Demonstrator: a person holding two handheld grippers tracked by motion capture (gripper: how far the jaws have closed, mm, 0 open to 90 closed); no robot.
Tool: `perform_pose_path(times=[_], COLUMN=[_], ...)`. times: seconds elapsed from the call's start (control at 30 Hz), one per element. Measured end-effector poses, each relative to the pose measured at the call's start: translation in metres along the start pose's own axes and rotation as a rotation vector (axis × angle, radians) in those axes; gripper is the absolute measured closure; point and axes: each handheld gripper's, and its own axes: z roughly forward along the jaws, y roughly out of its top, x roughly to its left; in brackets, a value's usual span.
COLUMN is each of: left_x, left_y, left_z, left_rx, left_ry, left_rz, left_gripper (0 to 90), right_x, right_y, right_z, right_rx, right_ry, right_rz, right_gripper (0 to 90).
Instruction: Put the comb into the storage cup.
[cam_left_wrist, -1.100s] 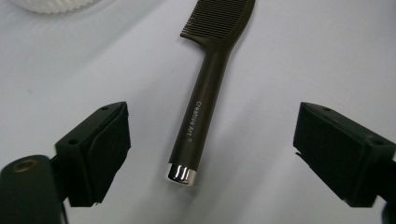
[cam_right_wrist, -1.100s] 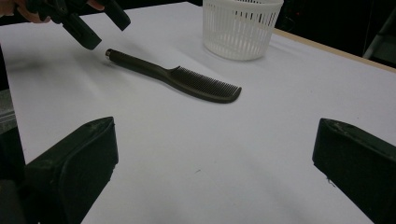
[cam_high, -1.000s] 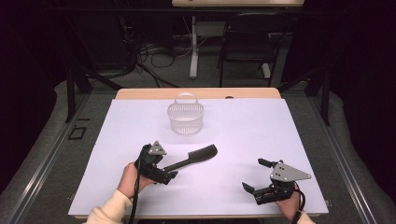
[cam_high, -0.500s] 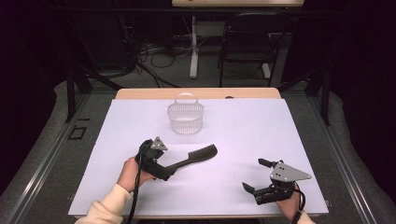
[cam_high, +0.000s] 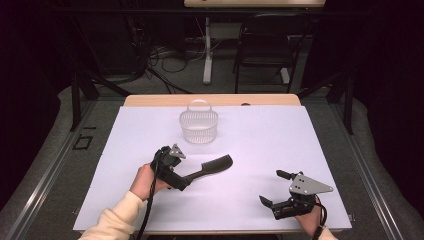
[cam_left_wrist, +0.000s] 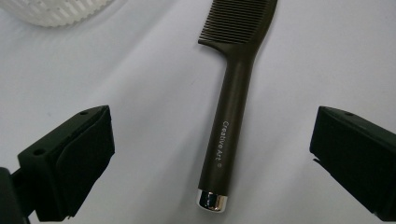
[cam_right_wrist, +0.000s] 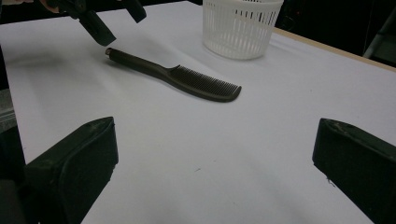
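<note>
Counter (cam_high: 310, 150): one, covered by a white sheet, with a wooden strip showing at its far edge; its near edge is cut off at the bottom of the high view.
Basket (cam_high: 199, 126): one, white and slatted, with a hoop handle, standing upright toward the far middle of the counter; its contents cannot be made out. In the left gripper view it is cut off at the top left corner (cam_left_wrist: 60, 10), and in the right gripper view its top is cut off (cam_right_wrist: 240, 25).
Left claw (cam_high: 182, 182): one, held in the person's left hand (cam_high: 145, 181), jaws spread wide on either side of the comb's handle end and touching nothing; in the left gripper view (cam_left_wrist: 212, 154) both jaws are partly cut off by the frame edges.
Right claw (cam_high: 272, 190): one, at the near right of the counter, well apart from the comb, jaws wide open and empty; the hand holding it is mostly hidden below it.
Comb (cam_high: 212, 166): one, dark, lying flat on the counter between basket and left claw, teeth end pointing away from that claw. Its handle (cam_left_wrist: 229, 121) carries small white lettering and a shiny metal cap; the teeth tip is cut off at the top of the left gripper view. It shows whole in the right gripper view (cam_right_wrist: 173, 74).
</note>
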Motion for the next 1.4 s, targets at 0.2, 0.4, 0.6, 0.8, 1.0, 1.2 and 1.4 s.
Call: perform_pose_path(times=[0.2,0.4,0.6,0.8,1.0,1.2,1.4], left_x=[-0.001,-0.001,-0.006,-0.010,-0.012,-0.014,-0.015], left_y=[0.007,0.012,0.019,0.024,0.028,0.032,0.038], left_z=[0.007,0.013,0.019,0.023,0.026,0.029,0.031], left_rx=[0.028,0.051,0.075,0.098,0.114,0.114,0.131], left_ry=[0.000,0.007,0.014,0.016,0.015,-0.004,-0.030], left_rz=[0.013,0.027,0.047,0.066,0.081,0.083,0.095], left_gripper=[0.0,0.0,0.4,0.5,17.1,30.8,41.6], right_x=[0.000,-0.001,-0.001,-0.001,-0.001,-0.001,-0.001], right_y=[0.000,-0.001,-0.001,-0.001,-0.001,-0.001,-0.001], right_z=[0.000,0.000,0.000,0.000,0.000,0.000,0.000], right_rx=[0.001,0.000,0.000,0.001,0.003,0.002,0.005], right_ry=[-0.001,0.003,0.004,0.006,0.006,0.006,0.006], right_rz=[-0.002,0.002,0.004,0.005,0.004,0.004,0.005], right_gripper=[0.0,0.0,0.0,0.0,0.0,0.0,0.0])
